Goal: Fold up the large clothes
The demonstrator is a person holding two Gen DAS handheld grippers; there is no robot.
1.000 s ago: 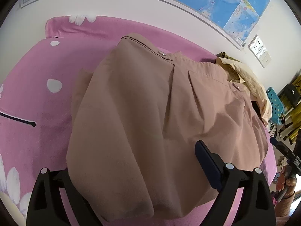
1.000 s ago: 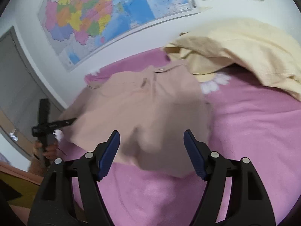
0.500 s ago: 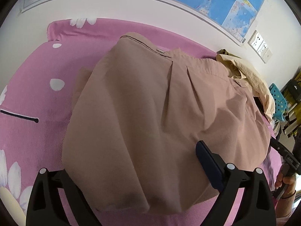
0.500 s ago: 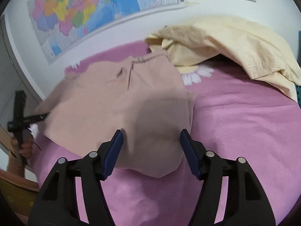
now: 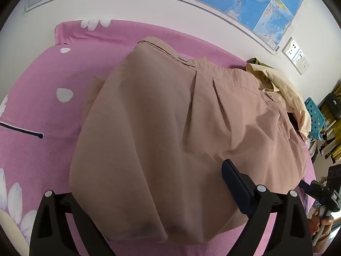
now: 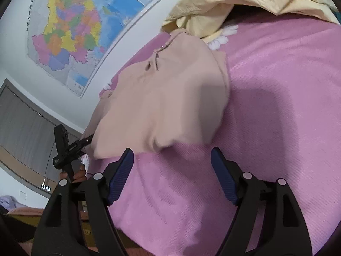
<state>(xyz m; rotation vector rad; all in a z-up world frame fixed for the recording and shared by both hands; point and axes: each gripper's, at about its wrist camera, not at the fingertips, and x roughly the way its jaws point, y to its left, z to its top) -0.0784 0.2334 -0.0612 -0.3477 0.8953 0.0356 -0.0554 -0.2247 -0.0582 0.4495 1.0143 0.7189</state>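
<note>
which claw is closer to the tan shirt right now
Left. The left claw sits at the tan shirt, fabric draped between its fingers. The right claw hangs open just short of the shirt's near edge, not touching.

Left gripper (image 5: pixel 149 194): left finger pad hidden under tan shirt (image 5: pixel 170 128); whether jaws pinch cloth cannot tell. Shirt's far right edge covered by yellow garment (image 5: pixel 285 89). Yellow garment cut off by top and right edges in right wrist view. Map (image 6: pixel 85 21) lettering too small to read. Shirt near edge blurred by right gripper (image 6: pixel 172 170).
</note>
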